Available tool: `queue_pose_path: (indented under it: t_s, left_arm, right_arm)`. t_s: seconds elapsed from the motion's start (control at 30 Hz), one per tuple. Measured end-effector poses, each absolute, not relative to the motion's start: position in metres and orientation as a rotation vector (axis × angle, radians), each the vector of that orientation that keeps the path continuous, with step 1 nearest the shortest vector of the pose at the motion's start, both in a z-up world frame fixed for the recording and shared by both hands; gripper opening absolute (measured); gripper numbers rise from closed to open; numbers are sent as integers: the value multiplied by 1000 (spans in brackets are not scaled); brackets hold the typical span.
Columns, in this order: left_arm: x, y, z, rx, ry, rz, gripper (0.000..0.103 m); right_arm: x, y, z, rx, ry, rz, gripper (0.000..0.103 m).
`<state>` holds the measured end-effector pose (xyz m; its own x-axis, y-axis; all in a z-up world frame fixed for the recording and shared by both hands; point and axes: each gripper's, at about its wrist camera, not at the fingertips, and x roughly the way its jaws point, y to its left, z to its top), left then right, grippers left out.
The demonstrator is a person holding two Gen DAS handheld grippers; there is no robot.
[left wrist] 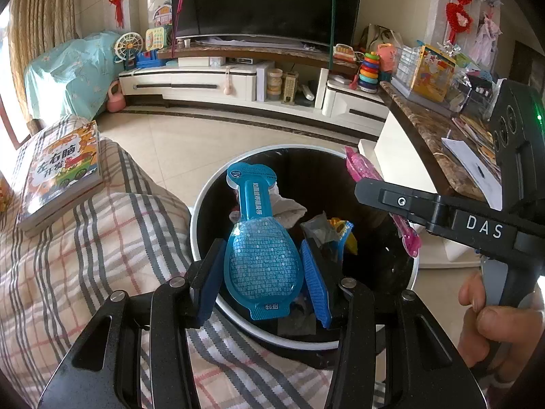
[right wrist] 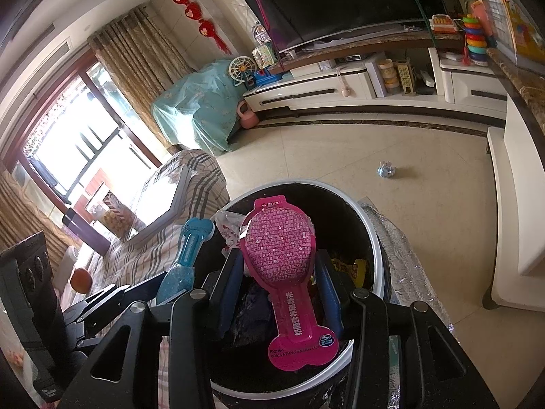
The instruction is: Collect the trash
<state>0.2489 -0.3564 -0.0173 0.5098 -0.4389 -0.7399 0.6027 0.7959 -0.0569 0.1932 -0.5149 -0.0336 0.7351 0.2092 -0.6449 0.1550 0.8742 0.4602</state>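
Over the bin (left wrist: 201,204), each tool (left wrist: 262,272) (right wrist: 279,289) loosely brackets a wrapper (left wrist: 260,255) (right wrist: 279,255).

The bin's (left wrist: 201,204) near rim is hidden behind the left tool (left wrist: 260,272) and, in the right wrist view, behind the right tool (right wrist: 279,293). The blue wrapper (left wrist: 260,259) covers much of the rubbish below it. The pink wrapper (left wrist: 361,167) is partly blocked by the right tool's arm. The small crumpled thing (right wrist: 386,171) on the floor is too small to identify. The desk (left wrist: 425,126) runs off the frame's right edge.
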Motion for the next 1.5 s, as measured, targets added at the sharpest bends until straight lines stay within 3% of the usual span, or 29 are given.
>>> queue_pose_path:
  t_s: [0.87, 1.0, 1.23, 1.3, 1.5]
  left_arm:
    - [257, -362, -19, 225, 852, -617, 45]
    - [255, -359, -16, 221, 848, -611, 53]
    - [236, -335, -5, 191, 802, -576, 67]
    - [230, -324, -4, 166, 800, -571, 67]
    - [202, -288, -4, 78, 797, -543, 73]
  right_arm:
    - [198, -517, -38, 529, 766, 30, 46]
    - [197, -519, -36, 540, 765, 28, 48]
    - [177, -517, -26, 558, 723, 15, 62]
    - [170, -515, -22, 561, 706, 13, 71]
    - [141, -499, -14, 564, 676, 8, 80]
